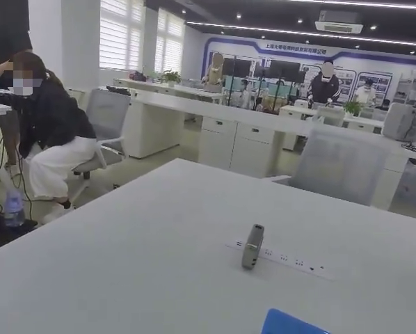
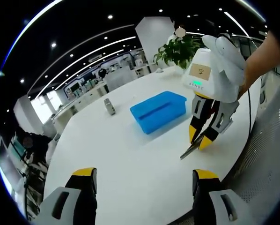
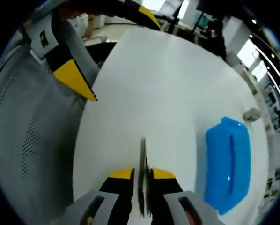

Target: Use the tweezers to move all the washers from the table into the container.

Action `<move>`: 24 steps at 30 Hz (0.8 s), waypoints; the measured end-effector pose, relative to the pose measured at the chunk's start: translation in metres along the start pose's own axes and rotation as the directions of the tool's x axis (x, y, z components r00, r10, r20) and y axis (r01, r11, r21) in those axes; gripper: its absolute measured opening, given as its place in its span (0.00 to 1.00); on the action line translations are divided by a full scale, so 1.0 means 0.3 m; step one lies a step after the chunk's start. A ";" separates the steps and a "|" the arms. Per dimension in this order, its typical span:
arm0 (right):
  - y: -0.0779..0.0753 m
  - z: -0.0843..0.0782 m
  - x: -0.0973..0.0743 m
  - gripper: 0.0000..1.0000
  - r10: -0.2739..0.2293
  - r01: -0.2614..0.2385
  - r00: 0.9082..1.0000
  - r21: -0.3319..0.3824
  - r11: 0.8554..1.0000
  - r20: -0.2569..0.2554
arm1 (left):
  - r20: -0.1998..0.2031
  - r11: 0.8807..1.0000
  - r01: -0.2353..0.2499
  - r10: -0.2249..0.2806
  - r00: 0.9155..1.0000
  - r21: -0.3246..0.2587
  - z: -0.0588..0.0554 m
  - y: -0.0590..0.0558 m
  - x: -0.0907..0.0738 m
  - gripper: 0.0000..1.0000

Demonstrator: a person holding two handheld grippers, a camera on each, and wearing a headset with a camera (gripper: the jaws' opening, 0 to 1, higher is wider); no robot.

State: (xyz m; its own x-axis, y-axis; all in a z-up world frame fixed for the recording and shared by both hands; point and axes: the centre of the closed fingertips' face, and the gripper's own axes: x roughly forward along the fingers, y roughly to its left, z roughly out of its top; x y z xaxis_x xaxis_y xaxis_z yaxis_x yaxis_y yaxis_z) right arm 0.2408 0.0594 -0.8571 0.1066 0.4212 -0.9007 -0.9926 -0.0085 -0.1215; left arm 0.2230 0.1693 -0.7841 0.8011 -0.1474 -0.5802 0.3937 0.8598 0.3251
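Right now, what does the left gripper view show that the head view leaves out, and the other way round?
Left gripper view: the right hand-held gripper shut on the tweezers, a potted plant, and the left hand-held gripper with its jaws open.
Head view: a bottle on the floor and a socket strip set in the table.
Both: the white table, a small grey device on it, and the blue container, of which the head view catches just a corner.

container (image 2: 158, 111) on table (image 2: 126, 164) | device (image 2: 110, 106) on table, beyond container | chair (image 3: 32, 140) beside table edge
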 end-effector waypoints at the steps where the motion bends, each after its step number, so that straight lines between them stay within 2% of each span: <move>1: -0.004 0.003 -0.014 0.12 -0.015 0.015 1.000 0.031 0.999 0.019 | 0.000 1.000 0.001 -0.001 1.000 0.000 0.000 -0.001 0.000 0.86; 3: -0.009 0.008 -0.060 0.14 -0.054 0.044 0.995 0.122 0.991 0.080 | 0.000 1.000 0.003 -0.003 1.000 -0.001 0.000 -0.002 0.000 0.86; 5: -0.012 0.004 -0.120 0.17 -0.113 0.078 0.984 0.242 0.967 0.135 | 0.000 1.000 0.005 -0.005 1.000 -0.005 0.001 -0.003 0.000 0.86; 6: -0.008 0.002 -0.152 0.18 -0.141 0.079 0.974 0.318 0.945 0.176 | 0.000 1.000 0.008 -0.008 1.000 -0.006 0.001 -0.004 0.000 0.86; 7: -0.008 0.001 -0.162 0.20 -0.150 0.080 0.971 0.339 0.937 0.186 | 0.002 1.000 0.009 -0.009 1.000 -0.008 0.002 -0.005 0.000 0.86; 8: -0.011 -0.009 -0.193 0.22 -0.193 0.094 0.958 0.405 0.910 0.212 | 0.008 1.000 0.012 -0.012 1.000 -0.015 0.006 -0.006 -0.001 0.86; 9: -0.014 -0.023 -0.212 0.24 -0.221 0.109 0.951 0.438 0.892 0.214 | 0.010 1.000 0.013 -0.013 1.000 -0.020 0.007 -0.005 -0.003 0.86; 10: -0.018 -0.046 -0.241 0.28 -0.268 0.139 0.941 0.487 0.862 0.207 | 0.010 1.000 0.013 -0.013 1.000 -0.024 0.007 -0.004 -0.003 0.86; 11: -0.023 -0.058 -0.259 0.32 -0.300 0.159 0.932 0.514 0.843 0.204 | 0.011 0.999 0.014 -0.013 1.000 -0.029 0.006 -0.003 -0.004 0.86; 12: -0.027 -0.067 -0.287 0.37 -0.343 0.173 0.915 0.560 0.810 0.214 | 0.014 0.999 0.016 -0.015 1.000 -0.037 0.008 -0.003 -0.006 0.86; 13: -0.029 -0.074 -0.305 0.39 -0.367 0.175 0.904 0.591 0.788 0.221 | 0.023 0.999 0.019 -0.018 1.000 -0.051 0.012 -0.001 -0.008 0.86; 14: -0.030 -0.085 -0.329 0.43 -0.396 0.171 0.889 0.636 0.753 0.229 | 0.028 0.998 0.021 -0.020 0.999 -0.058 0.015 0.000 -0.010 0.86; 15: -0.039 -0.094 -0.349 0.48 -0.425 0.178 0.875 0.661 0.729 0.233 | 0.031 0.998 0.024 -0.022 0.999 -0.064 0.017 0.001 -0.012 0.87; 16: -0.040 -0.103 -0.370 0.52 -0.448 0.166 0.861 0.700 0.694 0.240 | 0.037 0.997 0.028 -0.026 0.999 -0.072 0.020 0.000 -0.014 0.87; 18: -0.045 -0.118 -0.399 0.61 -0.482 0.157 0.841 0.743 0.651 0.244 | 0.062 0.994 0.053 -0.047 0.997 -0.096 0.033 -0.009 -0.020 0.87; 19: -0.047 -0.127 -0.418 0.65 -0.504 0.155 0.827 0.759 0.632 0.250 | 0.067 0.993 0.063 -0.056 0.996 -0.100 0.038 -0.011 -0.024 0.88; 20: -0.047 -0.131 -0.428 0.67 -0.516 0.152 0.818 0.771 0.618 0.253 | 0.071 0.992 0.070 -0.063 0.995 -0.102 0.040 -0.013 -0.025 0.89; 21: -0.043 -0.137 -0.436 0.70 -0.520 0.149 0.816 0.775 0.614 0.254 | 0.071 0.991 0.077 -0.069 0.995 -0.106 0.042 -0.017 -0.025 0.91; 23: -0.039 -0.156 -0.453 0.75 -0.546 0.175 0.804 0.784 0.596 0.236 | 0.078 0.990 0.082 -0.074 0.994 -0.116 0.048 -0.015 -0.029 0.93; 24: -0.036 -0.165 -0.461 0.80 -0.560 0.191 0.797 0.786 0.589 0.226 | 0.088 0.985 0.103 -0.091 0.992 -0.140 0.057 -0.019 -0.034 0.94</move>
State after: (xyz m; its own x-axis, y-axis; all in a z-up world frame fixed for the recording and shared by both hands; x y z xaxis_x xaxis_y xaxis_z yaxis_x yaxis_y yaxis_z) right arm 0.2397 -0.0436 -0.7517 0.6277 0.5457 -0.5552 -0.6102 0.7877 0.0844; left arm 0.2202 0.1575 -0.7672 0.7985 -0.2676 -0.5393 0.4070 0.9000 0.1560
